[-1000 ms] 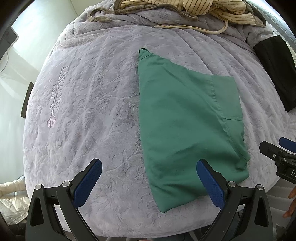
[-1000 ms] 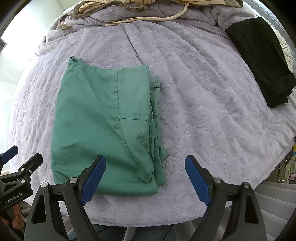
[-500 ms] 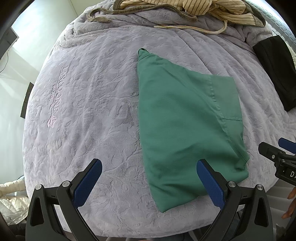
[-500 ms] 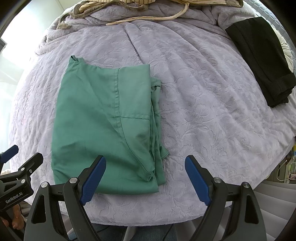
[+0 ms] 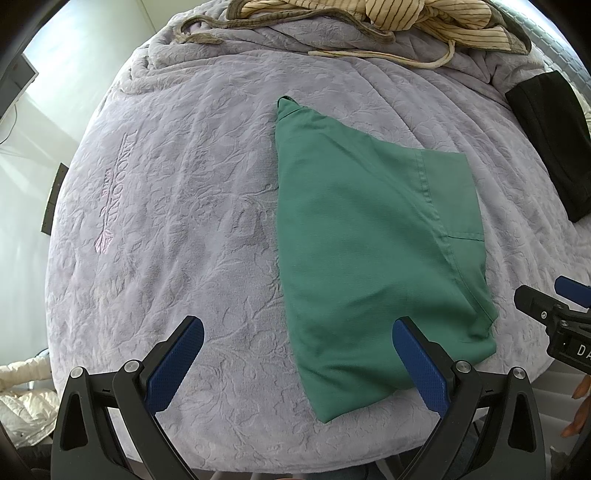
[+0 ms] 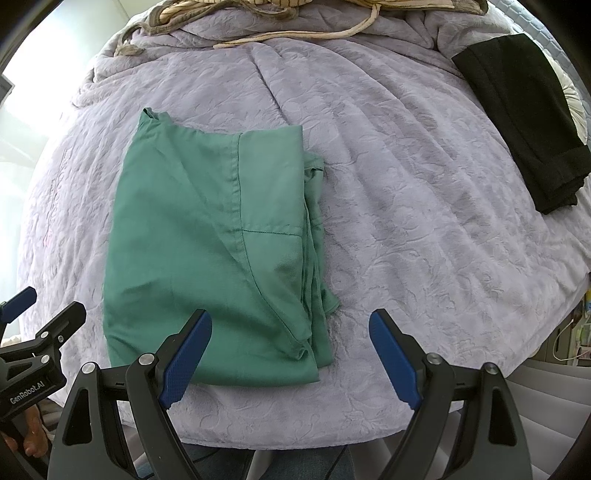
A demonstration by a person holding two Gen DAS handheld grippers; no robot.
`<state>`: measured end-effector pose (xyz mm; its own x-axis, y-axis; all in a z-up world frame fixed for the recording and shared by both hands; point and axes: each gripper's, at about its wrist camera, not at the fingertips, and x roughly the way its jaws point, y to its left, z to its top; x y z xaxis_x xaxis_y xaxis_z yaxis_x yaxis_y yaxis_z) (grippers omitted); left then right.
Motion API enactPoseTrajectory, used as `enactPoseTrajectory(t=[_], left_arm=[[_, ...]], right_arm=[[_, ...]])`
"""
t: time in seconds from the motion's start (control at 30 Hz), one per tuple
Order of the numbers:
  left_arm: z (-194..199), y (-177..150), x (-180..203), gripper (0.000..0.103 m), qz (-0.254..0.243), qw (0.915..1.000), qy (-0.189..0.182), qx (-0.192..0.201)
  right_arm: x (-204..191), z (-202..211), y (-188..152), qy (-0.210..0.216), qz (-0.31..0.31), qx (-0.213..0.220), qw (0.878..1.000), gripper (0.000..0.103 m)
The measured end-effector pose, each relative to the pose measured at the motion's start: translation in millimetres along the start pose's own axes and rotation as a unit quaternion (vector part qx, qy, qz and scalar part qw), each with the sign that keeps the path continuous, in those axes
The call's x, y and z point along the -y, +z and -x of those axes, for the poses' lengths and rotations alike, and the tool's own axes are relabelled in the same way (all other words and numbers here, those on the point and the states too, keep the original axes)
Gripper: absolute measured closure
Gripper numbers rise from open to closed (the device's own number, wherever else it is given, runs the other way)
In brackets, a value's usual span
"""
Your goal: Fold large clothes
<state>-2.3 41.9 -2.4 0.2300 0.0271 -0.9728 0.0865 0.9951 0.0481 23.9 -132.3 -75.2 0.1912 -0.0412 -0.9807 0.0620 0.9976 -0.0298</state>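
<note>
On the lilac quilted bed cover [image 6: 406, 184], a folded green cotton garment [image 6: 207, 251] lay flat, near the front edge of the bed. Above it, the left gripper [image 5: 295, 358] hung with its blue-padded jaws wide apart and nothing between them; the garment's lower left part was under the gap, and the right pad stood over the cloth. The right gripper [image 6: 290, 354] was also wide apart and empty, above the garment's lower right corner, with its left pad over the green cloth and its right pad over bare cover. A folded black cloth [image 6: 524, 122] lay well apart at the right edge, and a striped cream fabric [image 5: 424, 18] was at the far side.
</note>
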Motion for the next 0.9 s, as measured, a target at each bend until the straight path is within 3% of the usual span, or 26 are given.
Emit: enactPoseTrajectory(t=[0.9], left_arm=[[-1.1, 1.0, -1.3, 0.001, 0.005, 0.9999, 0.010, -0.002]], right_arm=[[-2.8, -2.5, 6.5, 0.003, 0.008, -0.006, 1.000, 0.014]])
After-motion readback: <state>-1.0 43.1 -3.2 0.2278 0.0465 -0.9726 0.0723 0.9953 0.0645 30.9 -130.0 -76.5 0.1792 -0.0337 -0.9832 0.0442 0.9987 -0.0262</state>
